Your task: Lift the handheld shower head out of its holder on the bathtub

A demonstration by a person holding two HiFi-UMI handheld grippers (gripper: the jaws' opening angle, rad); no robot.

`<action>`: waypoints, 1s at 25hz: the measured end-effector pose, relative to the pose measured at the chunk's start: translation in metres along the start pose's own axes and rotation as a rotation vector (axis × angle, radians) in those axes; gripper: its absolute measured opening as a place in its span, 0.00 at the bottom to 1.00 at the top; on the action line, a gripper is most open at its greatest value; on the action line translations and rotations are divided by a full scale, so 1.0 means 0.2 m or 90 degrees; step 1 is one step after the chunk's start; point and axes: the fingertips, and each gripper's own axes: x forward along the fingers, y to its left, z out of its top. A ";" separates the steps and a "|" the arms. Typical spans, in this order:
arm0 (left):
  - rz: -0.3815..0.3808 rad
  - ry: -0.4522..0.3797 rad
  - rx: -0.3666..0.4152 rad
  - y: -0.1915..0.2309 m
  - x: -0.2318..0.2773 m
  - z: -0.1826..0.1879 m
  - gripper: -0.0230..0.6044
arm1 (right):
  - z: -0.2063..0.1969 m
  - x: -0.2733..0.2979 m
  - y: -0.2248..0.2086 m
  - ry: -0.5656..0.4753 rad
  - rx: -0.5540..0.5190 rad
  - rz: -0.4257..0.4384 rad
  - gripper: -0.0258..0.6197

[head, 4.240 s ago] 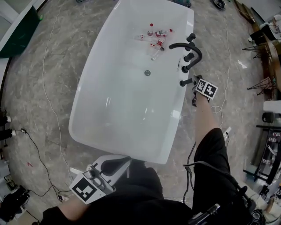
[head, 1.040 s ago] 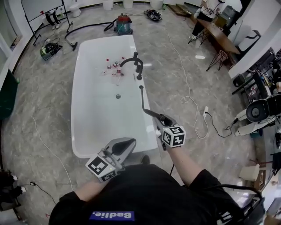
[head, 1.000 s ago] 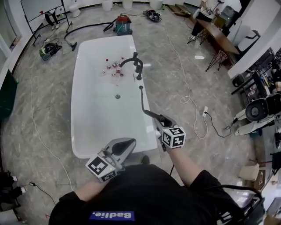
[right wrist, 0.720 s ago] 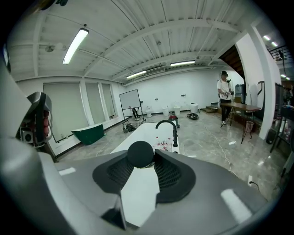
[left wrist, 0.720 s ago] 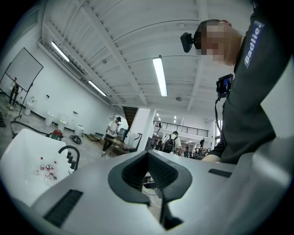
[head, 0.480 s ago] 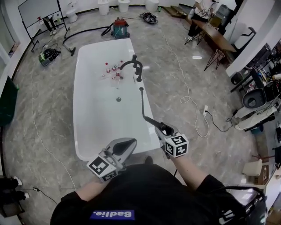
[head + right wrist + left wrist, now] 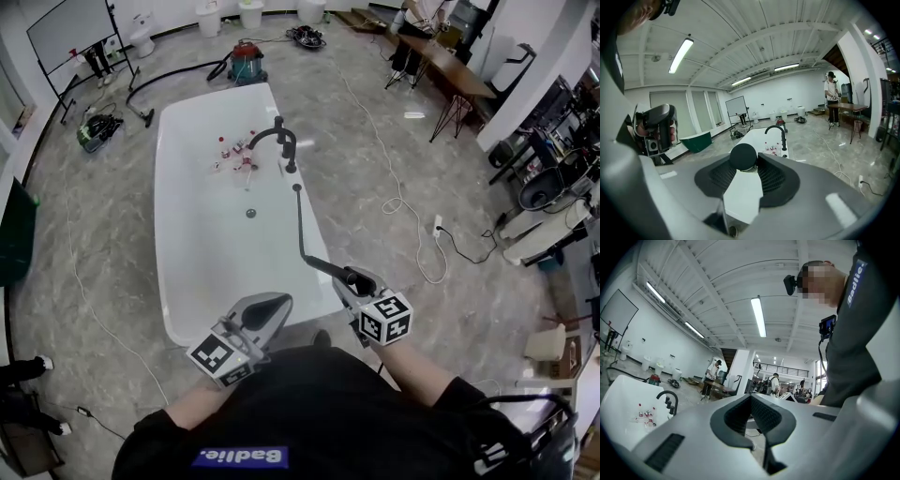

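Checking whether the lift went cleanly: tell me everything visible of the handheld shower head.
The handheld shower head is a slim matte-black wand, held in the air and slightly tilted over the near right rim of the bathtub. The right gripper is shut on it, and its round black end shows between the jaws in the right gripper view. A thin black hose runs from it back to the rim farther along. Nothing else touches it.

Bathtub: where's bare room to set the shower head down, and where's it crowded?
Bare: bathtub floor from the drain to the near rim. Also the strip between the bottles and the left wall. Crowded: the far end, bottles scattered by the faucet. The hose runs along the right rim to the shower head in the right tongs.
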 end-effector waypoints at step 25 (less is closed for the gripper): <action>-0.006 -0.007 0.003 -0.02 0.05 0.01 0.03 | 0.26 -0.22 0.38 -0.057 -0.063 0.080 0.24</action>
